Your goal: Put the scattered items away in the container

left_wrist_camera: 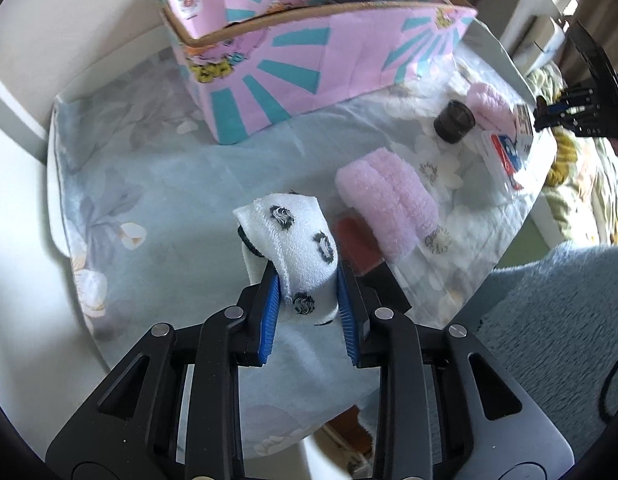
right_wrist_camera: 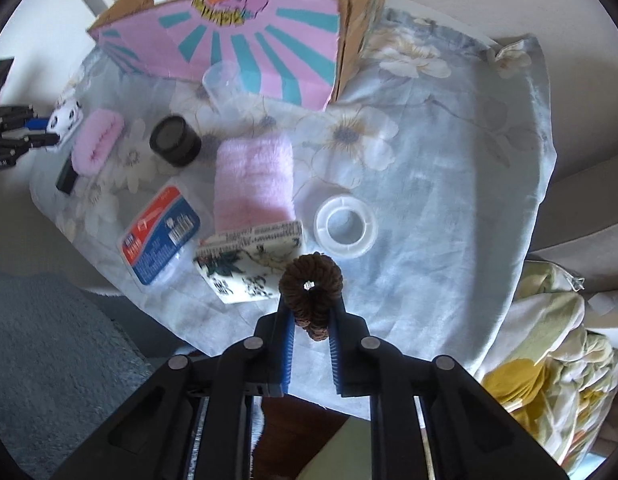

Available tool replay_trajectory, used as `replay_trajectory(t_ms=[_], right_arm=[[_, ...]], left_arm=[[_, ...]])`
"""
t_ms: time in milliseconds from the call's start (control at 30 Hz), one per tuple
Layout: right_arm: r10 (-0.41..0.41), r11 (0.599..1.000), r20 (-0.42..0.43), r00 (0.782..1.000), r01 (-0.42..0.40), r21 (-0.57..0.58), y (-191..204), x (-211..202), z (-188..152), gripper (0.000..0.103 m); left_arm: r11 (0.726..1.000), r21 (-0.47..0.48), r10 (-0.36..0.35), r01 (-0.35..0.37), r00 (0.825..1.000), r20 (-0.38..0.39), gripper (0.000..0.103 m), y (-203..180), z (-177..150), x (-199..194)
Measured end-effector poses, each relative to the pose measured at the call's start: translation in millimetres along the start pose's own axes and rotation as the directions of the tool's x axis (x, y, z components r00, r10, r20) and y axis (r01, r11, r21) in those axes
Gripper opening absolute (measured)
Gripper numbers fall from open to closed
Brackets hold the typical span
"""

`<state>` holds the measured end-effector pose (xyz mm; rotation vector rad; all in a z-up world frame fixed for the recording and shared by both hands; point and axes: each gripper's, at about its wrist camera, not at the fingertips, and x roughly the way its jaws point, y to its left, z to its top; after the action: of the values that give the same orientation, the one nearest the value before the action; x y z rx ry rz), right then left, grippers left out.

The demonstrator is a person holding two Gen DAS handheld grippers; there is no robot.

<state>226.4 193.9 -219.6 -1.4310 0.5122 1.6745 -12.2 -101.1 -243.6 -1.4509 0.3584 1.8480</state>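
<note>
While left jaws pinch a spotted sock [left_wrist_camera: 299,248], right jaws pinch a brown scrunchie [right_wrist_camera: 311,286]; labels unreadable.

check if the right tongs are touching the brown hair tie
Touching. The right wrist view shows the right tongs closed on the brown hair tie, both blue pads pressed against its sides.

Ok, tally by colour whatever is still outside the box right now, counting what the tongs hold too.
Pink: 2, folded pink cloth and pink fluffy roll
White: 3, spotted white sock, tape roll, floral tissue pack
Black: 2, black jar, black block
Blue: 1, blue-labelled case
Brown: 1, brown scrunchie
Clear: 1, clear cup
Total: 10
</note>
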Motion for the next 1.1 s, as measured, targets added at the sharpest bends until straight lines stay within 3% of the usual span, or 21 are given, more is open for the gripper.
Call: replay_trajectory(t_ms=[333, 767, 967, 1100], right_arm=[[0.008, 1.000, 0.045, 0.999, -0.006, -0.026, -3.7, -23.1, 43.4, 0.014], [0.077, 0.995, 0.146, 0.986, -0.067, -0.072, -5.4, -76.2, 96.9, 0.014], [0.083, 0.993, 0.199, 0.976, -0.065, -0.097, -6.4, -92.7, 129.1, 0.014], [0.133, 0.989, 0.225, 0.965, -0.115, -0.092, -5.9, -101.7, 149.4, 0.014]], left_arm=[[0.997, -0.080, -0.012, 0.016, 0.998, 0.054, 0.025, 15.1, 29.8, -34.3], [0.998, -0.055, 0.039, -0.031, 0.987, 0.154, 0.025, 9.1, 102.5, -88.9], [0.998, -0.058, 0.042, -0.032, 0.983, 0.176, 0.025, 5.8, 138.9, -96.3], [0.997, -0.074, 0.043, -0.030, 0.981, 0.188, 0.025, 5.3, 160.0, -96.1]])
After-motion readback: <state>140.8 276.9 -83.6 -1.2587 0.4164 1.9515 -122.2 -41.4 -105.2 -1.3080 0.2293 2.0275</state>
